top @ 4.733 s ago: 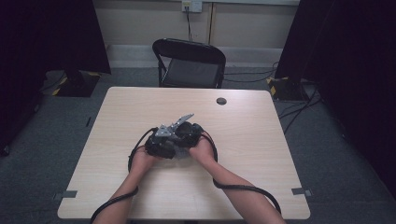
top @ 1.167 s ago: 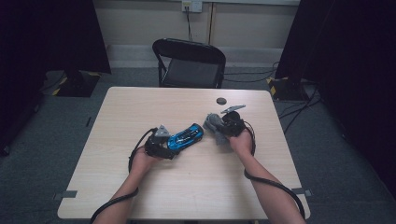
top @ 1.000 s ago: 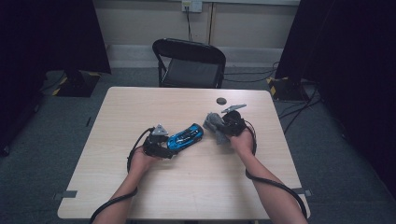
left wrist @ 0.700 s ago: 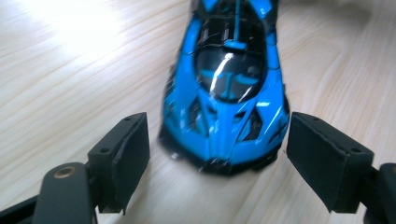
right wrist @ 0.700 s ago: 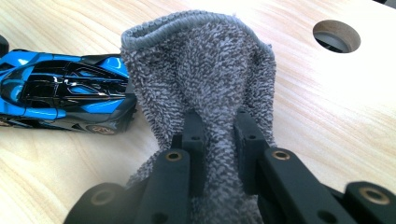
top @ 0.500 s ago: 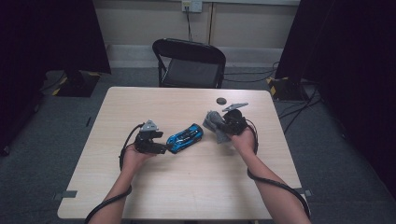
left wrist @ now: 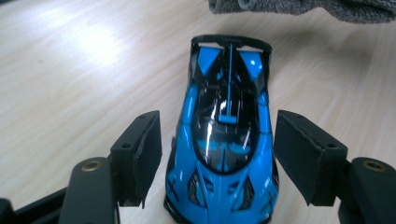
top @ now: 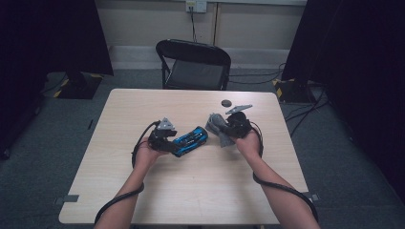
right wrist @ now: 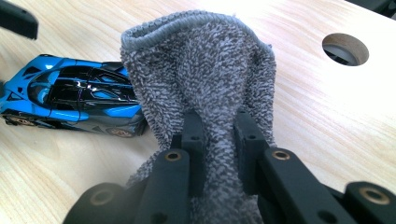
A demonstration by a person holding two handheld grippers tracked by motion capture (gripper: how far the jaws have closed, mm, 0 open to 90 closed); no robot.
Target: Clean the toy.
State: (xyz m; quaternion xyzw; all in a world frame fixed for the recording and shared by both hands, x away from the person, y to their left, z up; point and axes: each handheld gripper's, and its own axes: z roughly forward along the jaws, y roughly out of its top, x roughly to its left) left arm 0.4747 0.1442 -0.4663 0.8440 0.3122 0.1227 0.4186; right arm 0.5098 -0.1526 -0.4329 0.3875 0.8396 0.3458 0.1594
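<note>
Both grippers work at mid-table: the left gripper (left wrist: 217, 163) straddles the blue toy car (left wrist: 227, 135), its jaws having just been closing, yet the pads (left wrist: 140, 156) stand clear of the car's sides, gripping nothing. The car rests on the wooden table (top: 200, 191), near its middle. The right gripper (right wrist: 218, 140) is clenched on a grey towel (right wrist: 201, 74), held just beside the car's far end.

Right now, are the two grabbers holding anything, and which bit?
The right gripper pinches a bunched fold of the grey terry cloth. The left gripper holds nothing: its jaws, just closing, straddle the blue toy car with gaps both sides.
</note>
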